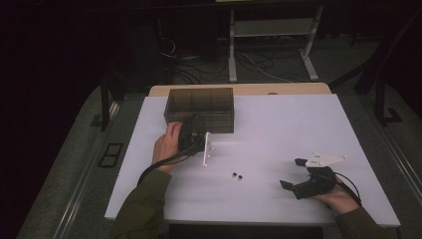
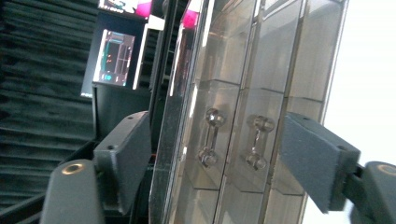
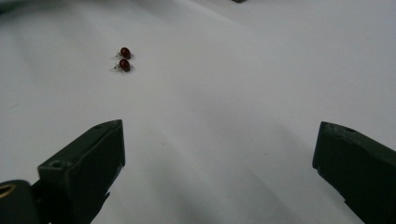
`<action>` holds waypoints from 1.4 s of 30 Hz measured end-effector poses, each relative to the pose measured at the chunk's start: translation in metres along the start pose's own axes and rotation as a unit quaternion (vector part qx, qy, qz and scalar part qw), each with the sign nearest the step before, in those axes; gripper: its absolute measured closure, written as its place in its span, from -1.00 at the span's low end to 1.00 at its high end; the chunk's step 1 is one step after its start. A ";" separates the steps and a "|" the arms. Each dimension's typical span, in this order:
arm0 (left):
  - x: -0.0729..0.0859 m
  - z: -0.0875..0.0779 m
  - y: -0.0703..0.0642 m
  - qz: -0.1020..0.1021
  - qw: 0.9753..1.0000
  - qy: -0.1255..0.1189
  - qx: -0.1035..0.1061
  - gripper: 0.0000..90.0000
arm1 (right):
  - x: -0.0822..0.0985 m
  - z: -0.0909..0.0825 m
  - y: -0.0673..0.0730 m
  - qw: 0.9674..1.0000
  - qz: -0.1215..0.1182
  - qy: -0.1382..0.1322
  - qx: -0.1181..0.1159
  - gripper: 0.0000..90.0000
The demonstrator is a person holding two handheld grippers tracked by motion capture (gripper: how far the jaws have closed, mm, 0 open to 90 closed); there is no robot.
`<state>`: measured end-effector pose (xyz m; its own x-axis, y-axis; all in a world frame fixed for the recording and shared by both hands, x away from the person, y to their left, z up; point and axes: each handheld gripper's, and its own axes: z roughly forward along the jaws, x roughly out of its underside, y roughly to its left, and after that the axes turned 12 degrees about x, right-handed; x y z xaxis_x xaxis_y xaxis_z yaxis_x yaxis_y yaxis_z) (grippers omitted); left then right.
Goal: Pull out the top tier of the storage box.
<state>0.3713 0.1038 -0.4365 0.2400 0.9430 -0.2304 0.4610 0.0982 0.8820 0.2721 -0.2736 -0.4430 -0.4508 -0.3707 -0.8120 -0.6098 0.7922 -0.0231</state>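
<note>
High view: the smoky clear compartment box (image 1: 199, 109) sits at the far middle of the white worktop (image 1: 278, 124), its contents too dim to make out. The left tool (image 1: 193, 130) is at its near wall.

Left gripper view: the jaws straddle that wall with its two small clasps (image 2: 211, 137), not visibly pressing.

Right gripper view: the right tool (image 3: 217, 161) gapes wide and empty, with two red beads (image 3: 124, 59) lying ahead.

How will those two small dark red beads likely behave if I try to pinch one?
The two beads look round and glossy, so they may roll or slip from the pads. They seem tiny against the right gripper and its wide-open jaws, probably very light, easily flicked away across the smooth white table.
</note>
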 end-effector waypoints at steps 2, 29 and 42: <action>0.001 0.000 0.000 0.002 1.000 0.002 -0.001 -0.38 | 0.000 0.000 0.000 1.000 0.000 0.000 0.000 -0.96; 0.007 0.008 -0.003 0.018 0.999 0.032 -0.016 0.09 | 0.001 0.001 -0.001 1.000 0.002 0.002 0.000 -0.96; 0.007 0.009 -0.003 0.028 0.998 0.042 -0.024 0.35 | 0.001 0.001 -0.002 1.000 0.004 0.002 0.000 -0.96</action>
<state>0.3791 0.1070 -0.4447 0.1913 0.9705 -0.1468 0.4069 0.0577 0.9116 0.2736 -0.2745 -0.4441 -0.4591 -0.3657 -0.8096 -0.6056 0.7956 -0.0160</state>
